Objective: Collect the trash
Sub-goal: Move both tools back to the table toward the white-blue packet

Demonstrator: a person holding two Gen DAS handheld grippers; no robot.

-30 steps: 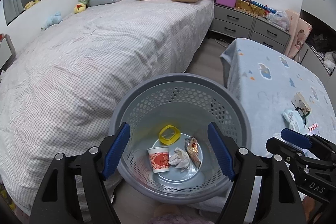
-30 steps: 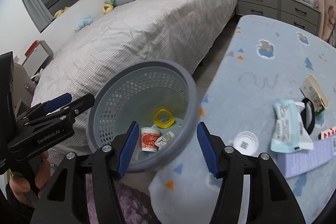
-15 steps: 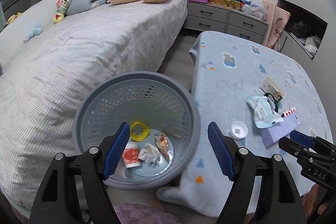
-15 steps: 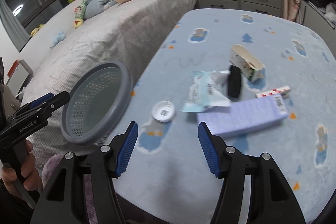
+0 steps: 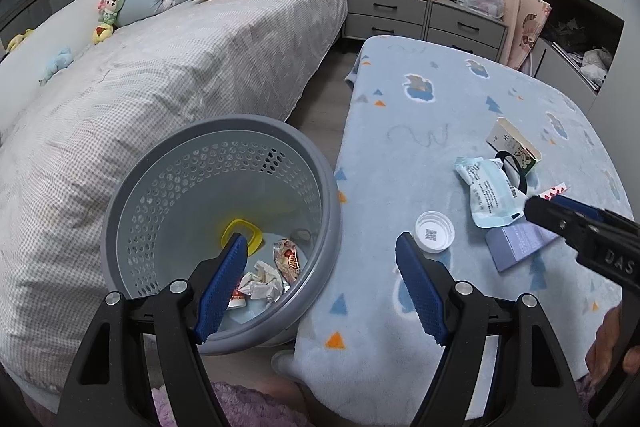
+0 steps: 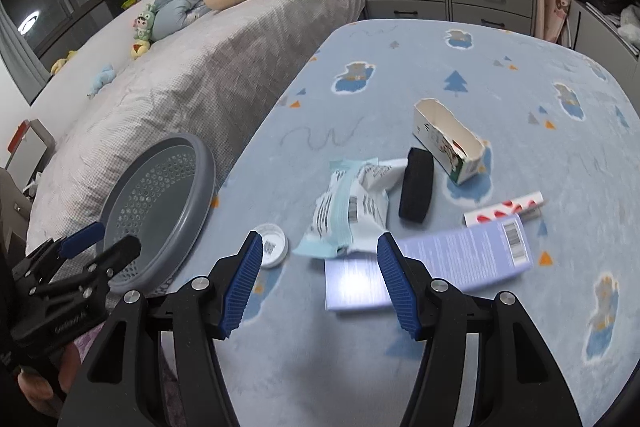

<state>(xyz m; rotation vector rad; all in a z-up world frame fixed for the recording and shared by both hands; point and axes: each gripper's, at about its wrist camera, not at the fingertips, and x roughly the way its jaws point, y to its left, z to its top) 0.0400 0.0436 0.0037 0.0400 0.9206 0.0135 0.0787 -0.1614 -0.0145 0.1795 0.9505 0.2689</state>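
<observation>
Blue-padded jaws of the right gripper (image 6: 318,279) are standing half open and empty; we are aiming them squarely over the crumpled wrapper (image 6: 348,211) lying just ahead on the counter (image 6: 400,75).

The left gripper (image 5: 320,281) is hanging wide open and empty, the basket (image 5: 132,187) beneath its left jaw.

Basket (image 5: 224,223) left of table (image 5: 420,131) — bed (image 5: 180,67) behind.

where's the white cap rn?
White cap lies on the blue blanket, between the grey basket and the crumpled wrapper, just past the right gripper's left finger.
</observation>
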